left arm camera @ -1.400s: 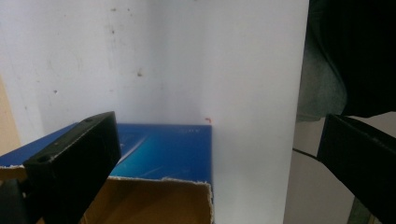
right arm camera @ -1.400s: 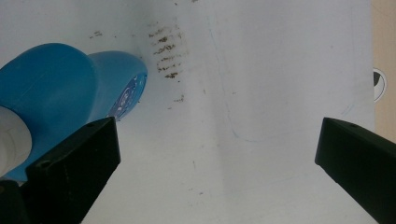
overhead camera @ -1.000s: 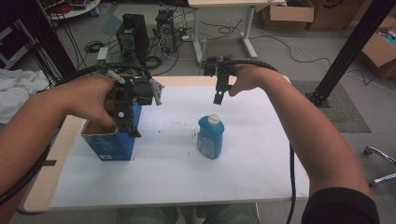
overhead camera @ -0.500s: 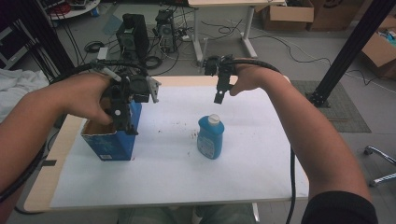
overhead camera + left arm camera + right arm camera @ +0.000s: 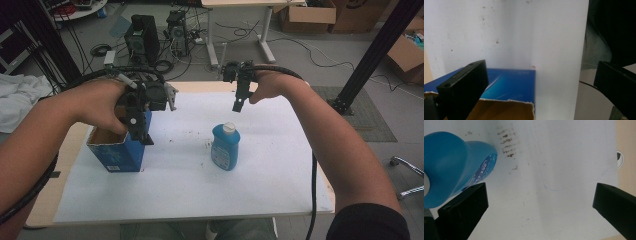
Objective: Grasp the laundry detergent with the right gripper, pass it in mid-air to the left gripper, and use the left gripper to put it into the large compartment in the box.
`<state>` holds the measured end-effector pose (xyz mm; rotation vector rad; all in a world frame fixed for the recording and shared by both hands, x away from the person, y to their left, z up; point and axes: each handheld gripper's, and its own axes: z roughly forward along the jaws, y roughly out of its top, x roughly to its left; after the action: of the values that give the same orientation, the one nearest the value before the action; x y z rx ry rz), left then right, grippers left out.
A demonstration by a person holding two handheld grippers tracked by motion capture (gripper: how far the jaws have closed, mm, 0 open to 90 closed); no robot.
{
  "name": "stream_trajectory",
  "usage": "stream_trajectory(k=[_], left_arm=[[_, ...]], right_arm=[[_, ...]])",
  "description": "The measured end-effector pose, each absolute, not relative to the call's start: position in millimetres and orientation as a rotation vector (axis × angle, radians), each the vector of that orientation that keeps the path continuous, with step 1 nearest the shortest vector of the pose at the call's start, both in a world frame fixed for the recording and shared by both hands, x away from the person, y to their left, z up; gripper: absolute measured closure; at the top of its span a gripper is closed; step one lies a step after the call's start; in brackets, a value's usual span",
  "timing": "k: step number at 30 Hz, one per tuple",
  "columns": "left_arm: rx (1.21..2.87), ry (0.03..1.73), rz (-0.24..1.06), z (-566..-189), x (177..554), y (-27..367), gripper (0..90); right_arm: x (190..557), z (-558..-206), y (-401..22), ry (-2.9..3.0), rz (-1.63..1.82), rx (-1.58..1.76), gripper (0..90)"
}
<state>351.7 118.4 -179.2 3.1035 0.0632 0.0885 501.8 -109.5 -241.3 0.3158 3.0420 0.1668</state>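
**Both jaws wide open, nothing held, above the box and the bottle**

The jaws of both grippers stand wide apart and hold nothing.

In the high view, the left gripper [image 5: 141,131] hangs over the right upper edge of the blue box [image 5: 117,152], which stands upright on the white table [image 5: 190,195] at its left part, with the top open and the brown inside visible. The left hand [image 5: 102,107] holds this gripper from above. The right gripper [image 5: 238,102] is in the air near the far edge of the table, held by the right hand [image 5: 267,85], with jaws pointing down. The blue bottle [image 5: 224,146] with a white cap stands upright near the middle of the table, well apart from the box and nearer to the person than the right gripper.

In the left gripper view, the two black jaws are far from each other. Between them lies the torn open rim of the blue box [image 5: 509,87], near the left jaw, and behind it the white table [image 5: 524,37].

In the right gripper view, the jaws are also far apart. The blue bottle [image 5: 451,167] is seen from above at the left side, just beside the left jaw; if it touches the jaw I cannot tell. The table surface [image 5: 564,165] between the jaws has small dark marks
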Motion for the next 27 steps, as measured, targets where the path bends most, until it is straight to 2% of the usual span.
stream_trajectory(k=[7, 13, 17, 22, 27], left_arm=[[3.101, 0.056, 0.088, -181, 351, 120, 0.1], [3.091, 0.045, 0.091, -186, 348, 121, 0.1], [3.087, 0.035, 0.095, -187, 345, 122, 0.1], [3.080, 0.020, 0.095, -187, 343, 121, 0.1], [3.090, 0.004, 0.101, -189, 340, 118, 0.1]], right_arm=[[501, -238, -128, 2.999, 0.443, 0.436, 0.0], [494, -230, -171, 2.839, 0.974, 0.609, 0.0], [481, -227, -194, 2.709, 1.179, 0.663, 0.0], [465, -225, -217, 2.610, 1.252, 0.707, 0.0], [436, -240, -255, 2.547, 1.296, 0.761, 0.0]])
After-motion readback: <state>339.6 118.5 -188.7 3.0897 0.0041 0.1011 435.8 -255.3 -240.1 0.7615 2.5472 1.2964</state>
